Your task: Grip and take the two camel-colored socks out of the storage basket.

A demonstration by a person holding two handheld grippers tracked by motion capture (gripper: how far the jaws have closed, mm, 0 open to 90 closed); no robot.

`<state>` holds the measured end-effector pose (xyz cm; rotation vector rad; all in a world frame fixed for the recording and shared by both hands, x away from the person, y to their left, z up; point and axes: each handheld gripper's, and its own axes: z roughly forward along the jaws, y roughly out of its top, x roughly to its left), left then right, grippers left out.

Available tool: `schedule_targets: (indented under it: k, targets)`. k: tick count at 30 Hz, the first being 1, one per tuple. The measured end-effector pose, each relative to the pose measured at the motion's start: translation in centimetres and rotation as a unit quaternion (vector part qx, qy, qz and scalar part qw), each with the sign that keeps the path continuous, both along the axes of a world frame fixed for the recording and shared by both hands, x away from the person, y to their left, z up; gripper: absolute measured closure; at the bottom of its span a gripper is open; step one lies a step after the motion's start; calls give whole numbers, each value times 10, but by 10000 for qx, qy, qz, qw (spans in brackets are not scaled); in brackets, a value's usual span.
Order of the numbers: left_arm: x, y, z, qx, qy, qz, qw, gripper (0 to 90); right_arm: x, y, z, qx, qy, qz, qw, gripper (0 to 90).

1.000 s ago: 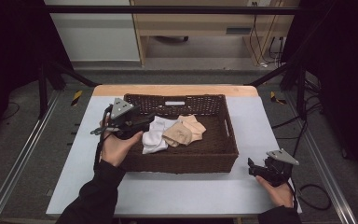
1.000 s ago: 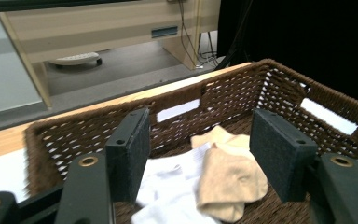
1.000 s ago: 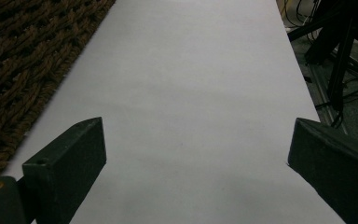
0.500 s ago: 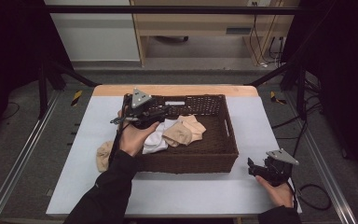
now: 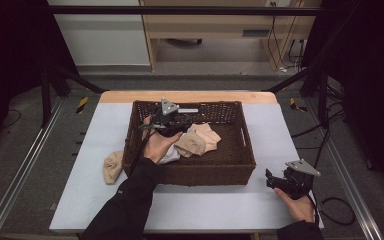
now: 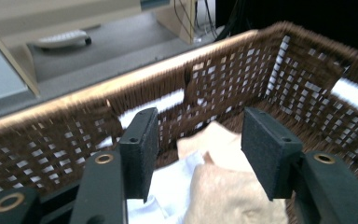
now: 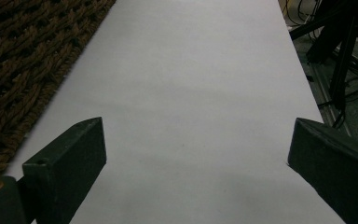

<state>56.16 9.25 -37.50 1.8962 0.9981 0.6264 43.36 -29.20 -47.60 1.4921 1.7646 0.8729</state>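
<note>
The room is dim at both sides, with black frame members angling down to a grey floor. Aluminium rails run along the floor on each side of the table. At the back stands a light wooden bench with a white wall panel to its left; cables hang at its right end. Yellow-and-black tape marks lie on the floor near the table's far corners.

The table has a pale grey-white top with a wooden strip along its far edge. No brand, label or legible writing can be made out on any surface.

A dark brown wicker basket sits at the table's centre. Inside it lie beige socks and a white sock, bunched together toward the left half. One further beige sock lies on the table, just beside the basket's left wall.

The left gripper is over the basket's far left interior. In the left gripper view its jaws stand moderately apart with nothing between them; beyond them are the white sock, the beige socks and the basket's far wall.

The right gripper is low at the table's near right corner, well apart from the basket. In the right gripper view its jaws are spread wide and empty over bare tabletop, with the basket's edge at upper left.
</note>
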Motion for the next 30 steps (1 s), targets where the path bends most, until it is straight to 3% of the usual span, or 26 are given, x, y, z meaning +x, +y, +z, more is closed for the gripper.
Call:
schedule_targets:
  k: [4,14,21,30]
  targets:
    - [4,-1,-16,274,204,-36,9994,471,0,0,0,0,6,-4,10000,46]
    - [7,-4,-35,403,546,-226,9974,473,0,0,0,-20,5,-1,10000,46]
    - [8,-6,-44,754,761,-301,9938,464,0,0,0,-22,14,-7,10000,46]
    - [12,-6,-53,892,978,-493,9900,451,1,1,-1,-23,54,-2,10000,46]
